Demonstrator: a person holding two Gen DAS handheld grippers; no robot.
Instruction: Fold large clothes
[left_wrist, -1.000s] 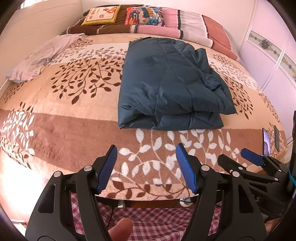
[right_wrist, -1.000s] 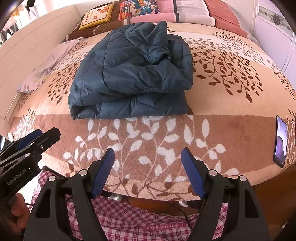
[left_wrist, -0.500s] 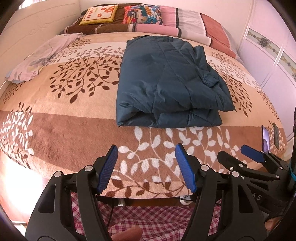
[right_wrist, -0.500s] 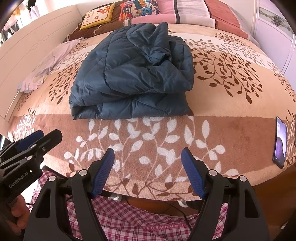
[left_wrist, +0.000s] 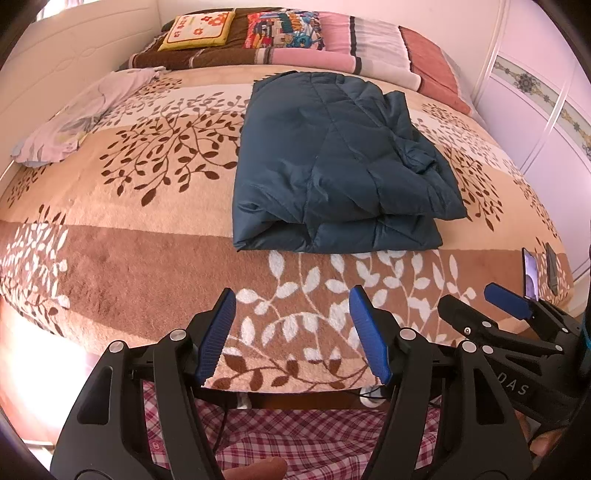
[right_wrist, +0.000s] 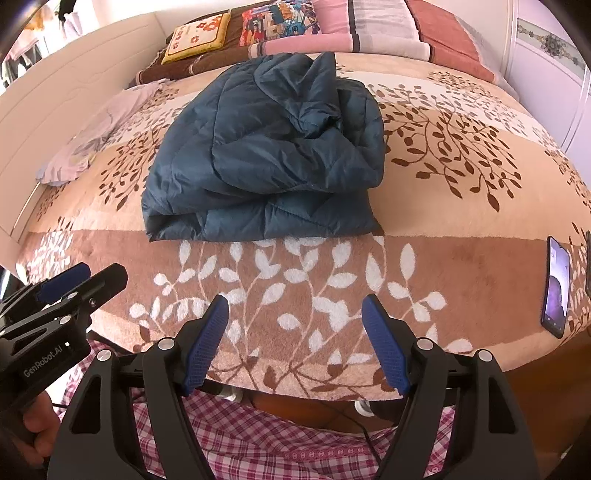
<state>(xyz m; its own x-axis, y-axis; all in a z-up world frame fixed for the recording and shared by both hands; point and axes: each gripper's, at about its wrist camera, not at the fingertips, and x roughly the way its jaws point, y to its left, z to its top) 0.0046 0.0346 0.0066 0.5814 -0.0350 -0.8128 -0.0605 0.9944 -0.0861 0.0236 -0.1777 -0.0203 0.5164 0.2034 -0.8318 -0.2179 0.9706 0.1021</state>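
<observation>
We had the jacket (left_wrist: 332, 162) folded into a thick stack mid-bed (left_wrist: 129, 206), well beyond both claws. Left claw (left_wrist: 293, 332) and right claw (right_wrist: 295, 339) were spread wide, holding nothing, hovering over the near bed edge, likely since folding looked finished.

both wrist views face bed (left_wrist: 110, 206), foot-end
</observation>
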